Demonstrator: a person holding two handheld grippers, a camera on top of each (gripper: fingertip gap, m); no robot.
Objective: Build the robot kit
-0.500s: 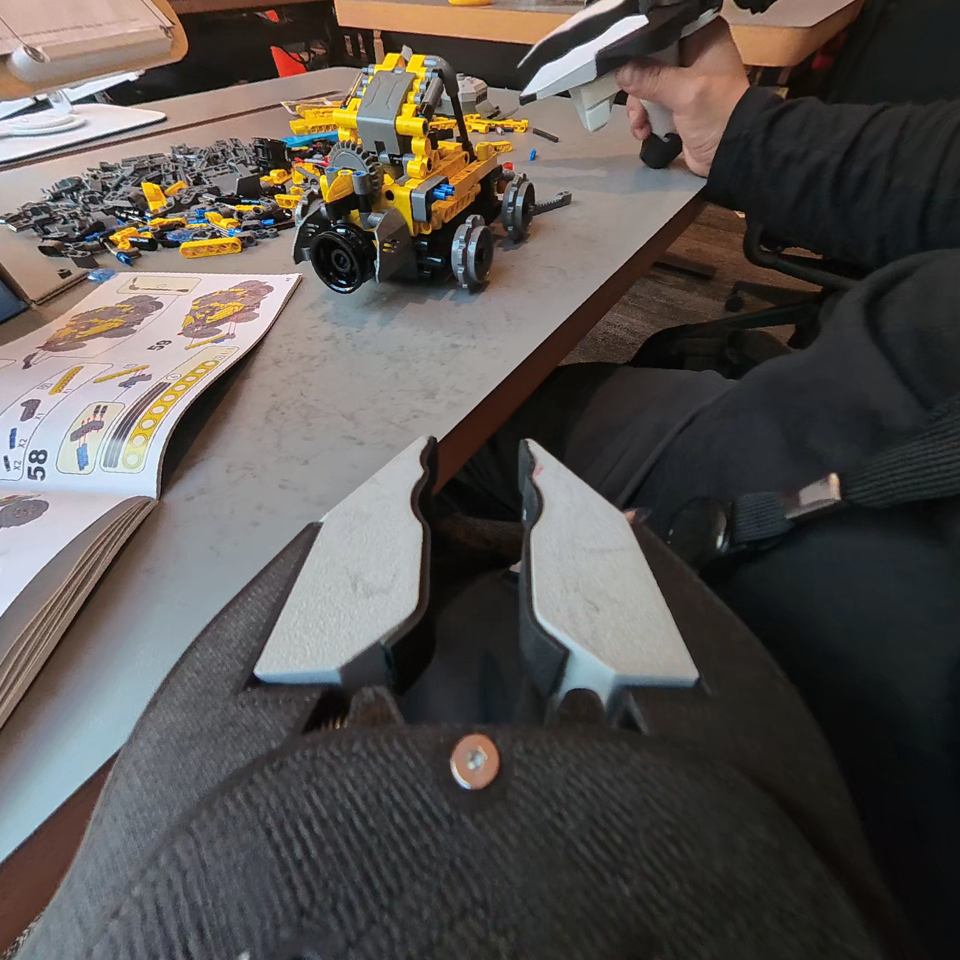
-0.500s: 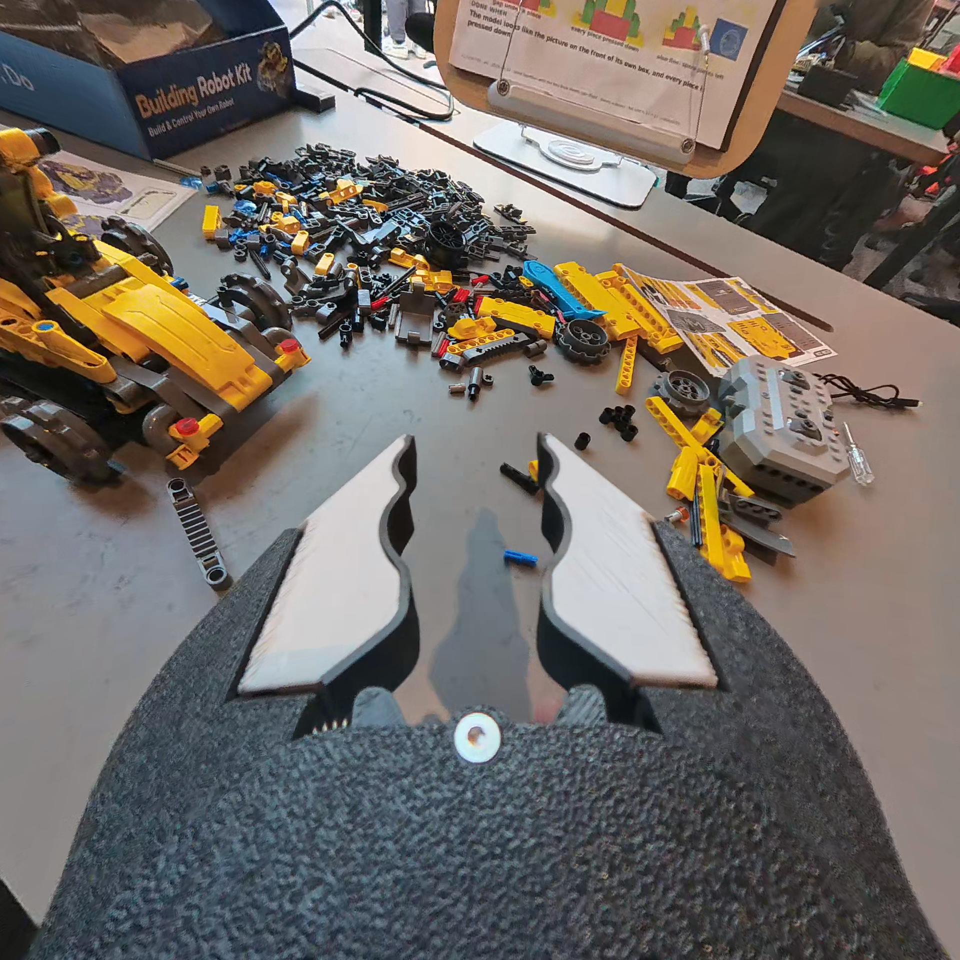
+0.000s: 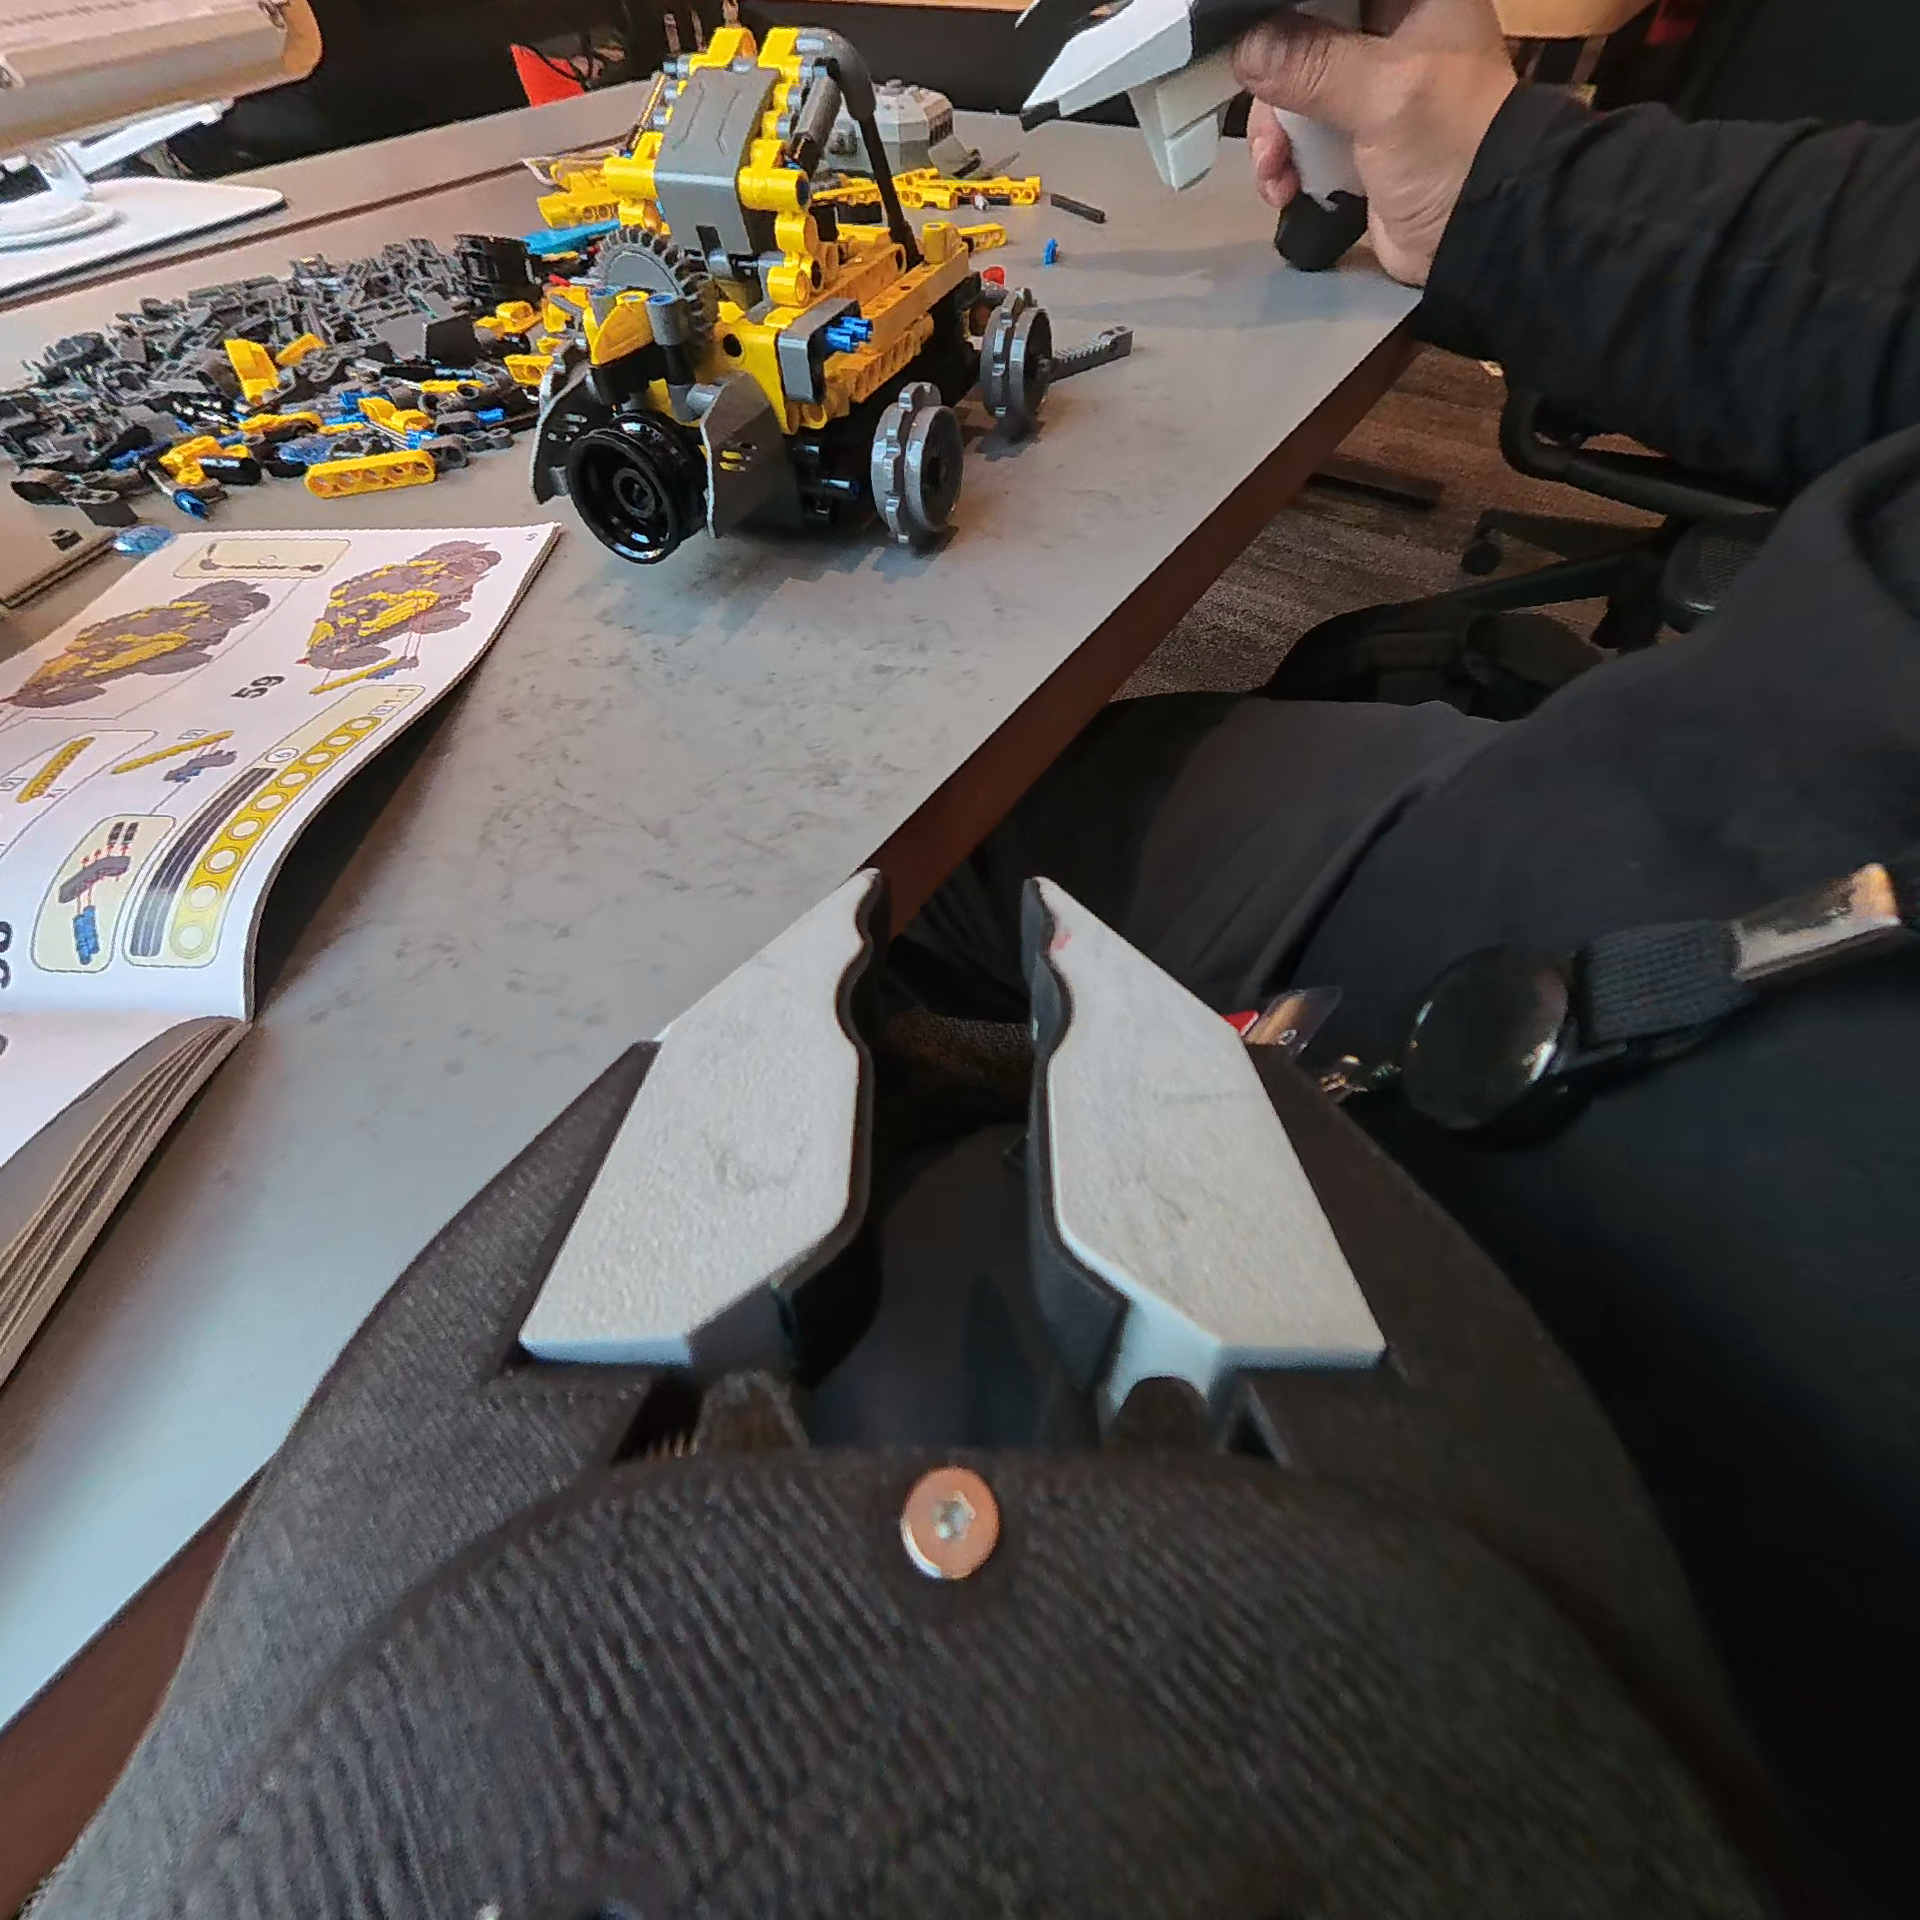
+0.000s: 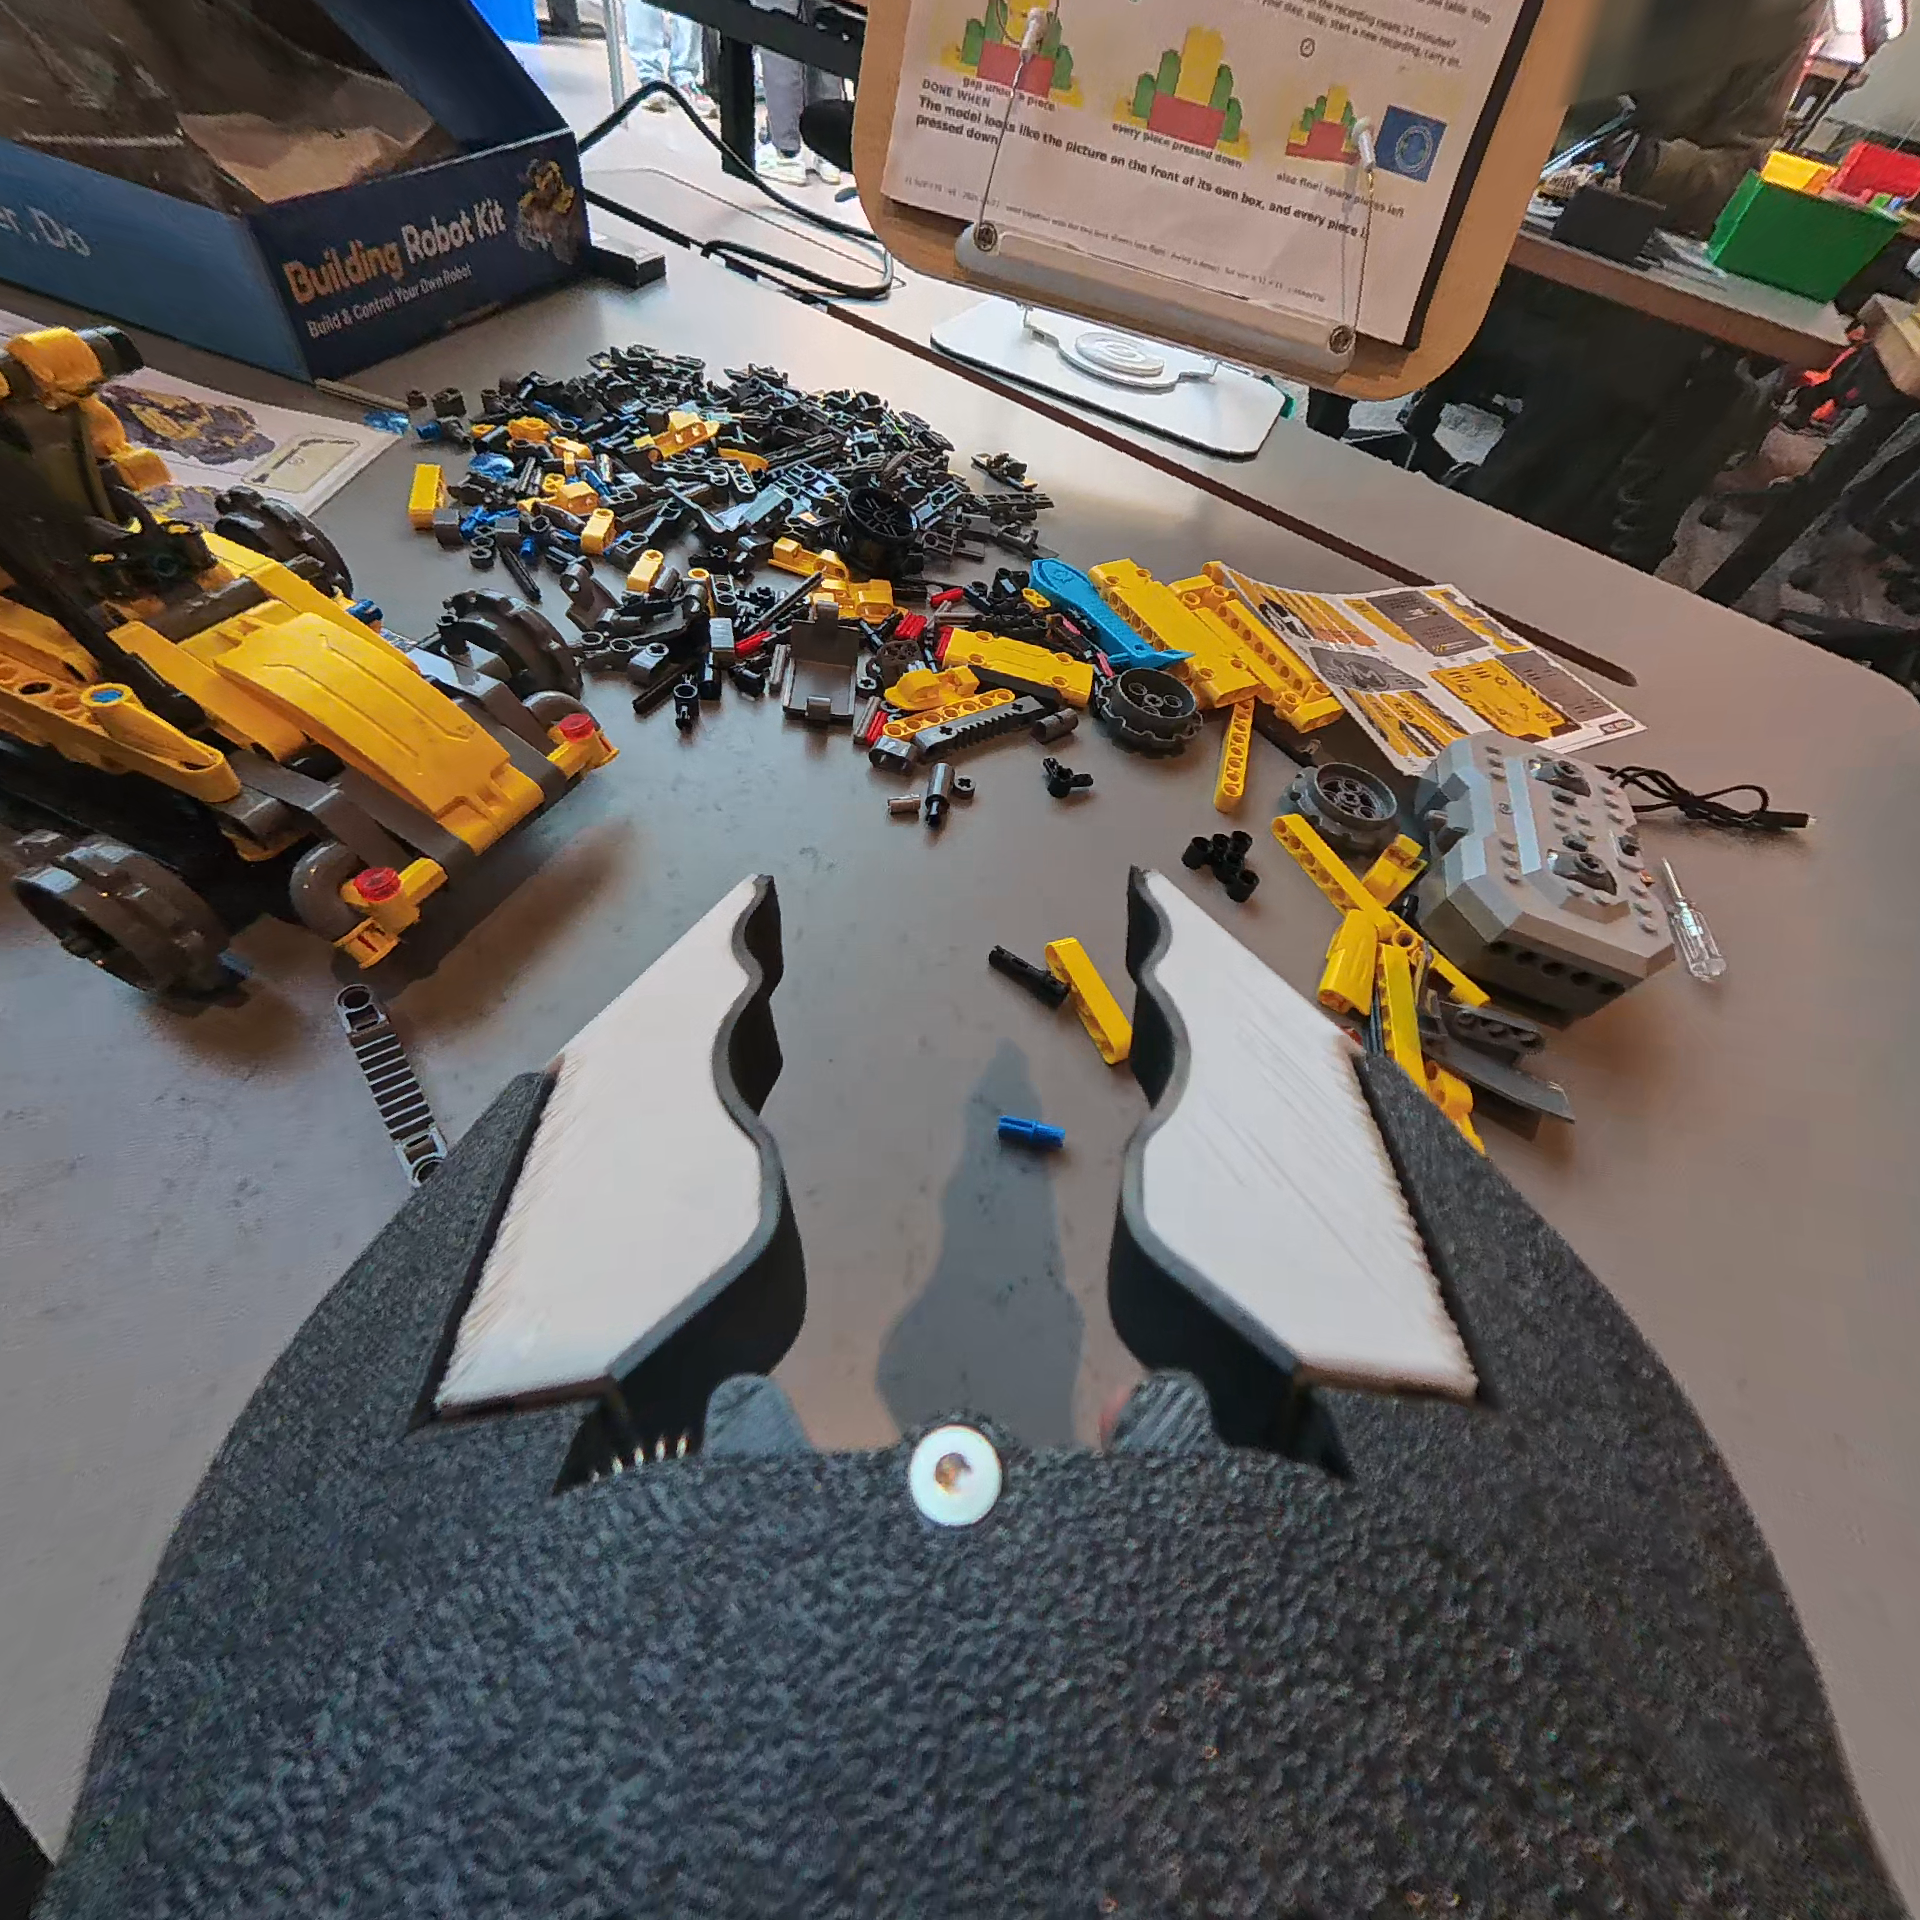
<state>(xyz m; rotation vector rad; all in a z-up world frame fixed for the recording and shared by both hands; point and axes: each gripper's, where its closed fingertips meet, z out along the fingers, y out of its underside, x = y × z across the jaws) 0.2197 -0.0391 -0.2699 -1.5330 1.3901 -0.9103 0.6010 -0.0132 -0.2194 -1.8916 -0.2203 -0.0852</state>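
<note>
While the yellow vehicle model (image 3: 769, 343) stands on the grey tabletop (image 3: 644, 748), everything else lies around it: an open instruction booklet (image 3: 197, 748) on its near side and a heap of loose bricks (image 4: 727, 520) behind it, seemingly spread flat for easy picking. The left tongs (image 3: 951, 914) hang off the tabletop's edge over the person's lap, slightly parted and empty. The right tongs (image 4: 951, 904) hover beside the model, spread wide, empty, over a small blue pin (image 4: 1029, 1132)
</note>
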